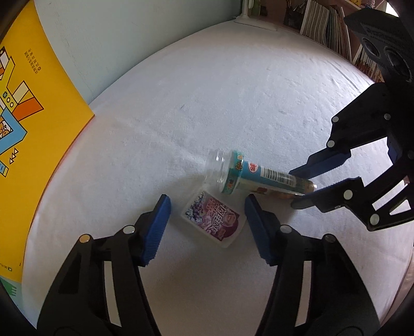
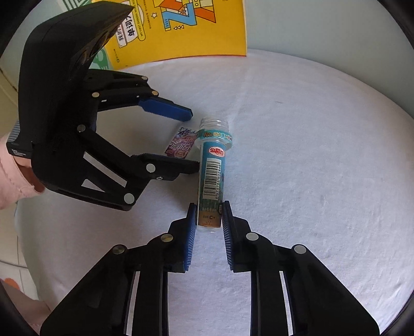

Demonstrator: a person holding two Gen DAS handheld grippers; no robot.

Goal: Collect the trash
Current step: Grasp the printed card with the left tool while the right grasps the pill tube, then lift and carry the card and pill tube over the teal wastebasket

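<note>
A clear plastic bottle [image 1: 258,175] with a teal label lies on its side on the white cloth, open mouth to the left. My right gripper [image 1: 297,187] is shut on its bottom end; in the right wrist view the bottle [image 2: 212,168] runs straight ahead from between the blue pads [image 2: 226,227] of my right gripper [image 2: 208,206]. A small white packet [image 1: 214,219] with a purple label lies flat beside the bottle's mouth. My left gripper [image 1: 207,204] is open, one finger on each side of the packet, which also shows in the right wrist view [image 2: 181,147].
A yellow picture book [image 1: 28,116] leans against the pale wall at the left edge of the cloth; it also shows in the right wrist view [image 2: 181,28]. A white lamp base [image 1: 254,20] and a shelf of books [image 1: 328,28] stand at the far side.
</note>
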